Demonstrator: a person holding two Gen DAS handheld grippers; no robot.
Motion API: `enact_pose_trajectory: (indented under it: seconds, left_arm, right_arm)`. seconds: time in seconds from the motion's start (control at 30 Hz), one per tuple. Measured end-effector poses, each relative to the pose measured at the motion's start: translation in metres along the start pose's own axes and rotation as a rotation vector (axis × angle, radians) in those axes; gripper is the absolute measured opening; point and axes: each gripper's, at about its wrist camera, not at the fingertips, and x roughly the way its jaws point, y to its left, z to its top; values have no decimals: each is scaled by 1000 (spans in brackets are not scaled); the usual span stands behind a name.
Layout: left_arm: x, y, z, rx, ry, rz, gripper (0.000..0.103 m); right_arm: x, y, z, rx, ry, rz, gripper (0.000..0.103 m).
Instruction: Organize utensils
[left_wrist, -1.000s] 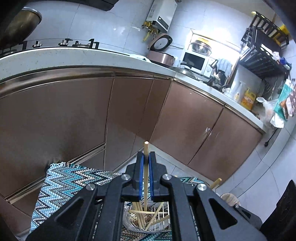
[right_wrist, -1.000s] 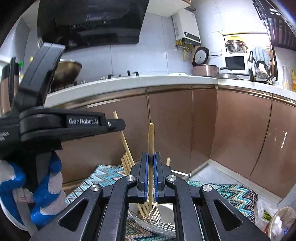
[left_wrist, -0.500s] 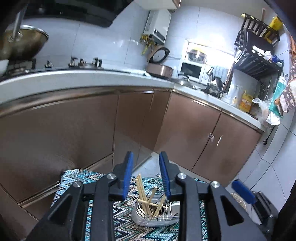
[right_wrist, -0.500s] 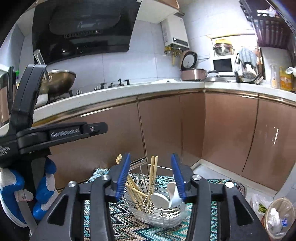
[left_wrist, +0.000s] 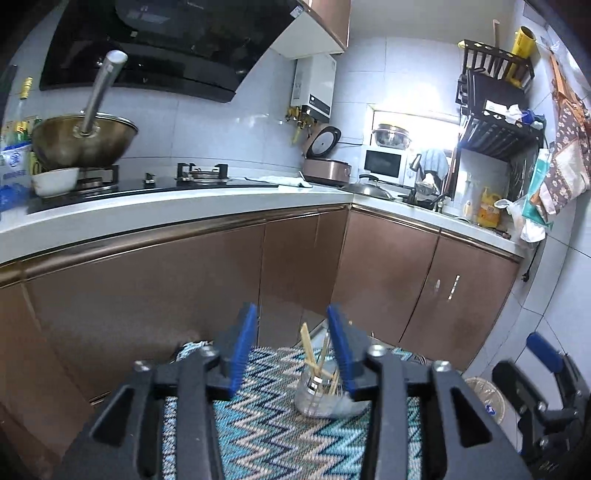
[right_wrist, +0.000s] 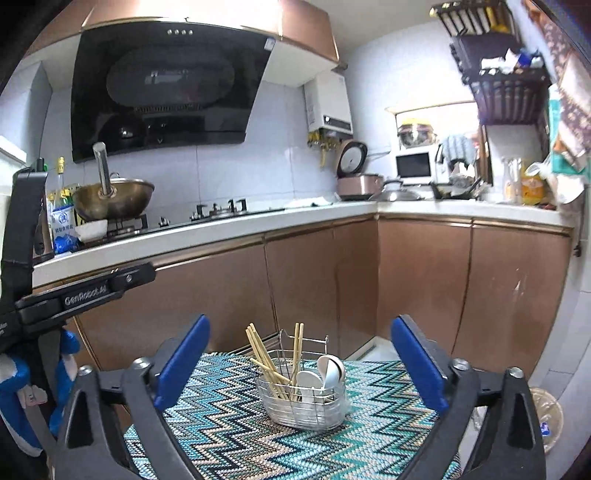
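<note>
Tools (right_wrist: 299, 365) above chopsticks (right_wrist: 266, 360), cabinets (right_wrist: 303, 284) beyond

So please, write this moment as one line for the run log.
left hand-held gripper: opening, empty | right hand-held gripper: opening, empty | chopsticks, spoons: in wire basket | basket on zigzag cloth

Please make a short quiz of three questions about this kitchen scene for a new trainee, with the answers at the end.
1. True or false: the right tool is holding a chopstick.
2. Multiple choice: the wire basket stands on A) the counter, B) the zigzag cloth, C) the stove.
3. Fill in: beside the chopsticks, the basket holds white ____.

Key
1. False: its jaws are opening with nothing between them; the left tool is opening and empty too.
2. B
3. spoons
</note>
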Motion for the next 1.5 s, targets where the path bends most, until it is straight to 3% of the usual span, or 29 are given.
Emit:
enact_pose_trajectory:
  seconds: [0.07,0.27,0.7,0.87,1.07,1.5]
  left_arm:
    - [-20,2,-7,0,-15,19,56]
    - [-79,6,-29,9,-71,71,66]
    - [-168,4,-56,59,-175,200,68]
    - [-178,7,-62,51,-184,230,73]
    - [-179,4,-68,47,-175,287,74]
    - [-175,1,-74,58,-194,336,74]
  right_arm:
    - [-14,5,1,-10,-13,-17,103]
    - [-58,21,-2,-48,-54,-57,103]
    - [-139,39,-13,-102,-151,-164,103]
    - [-151,36,-16,-84,-159,-190,103]
    - [-154,30,-24,-69,-150,-243,103]
    - [-156,-5,-33,-1,-134,-355,103]
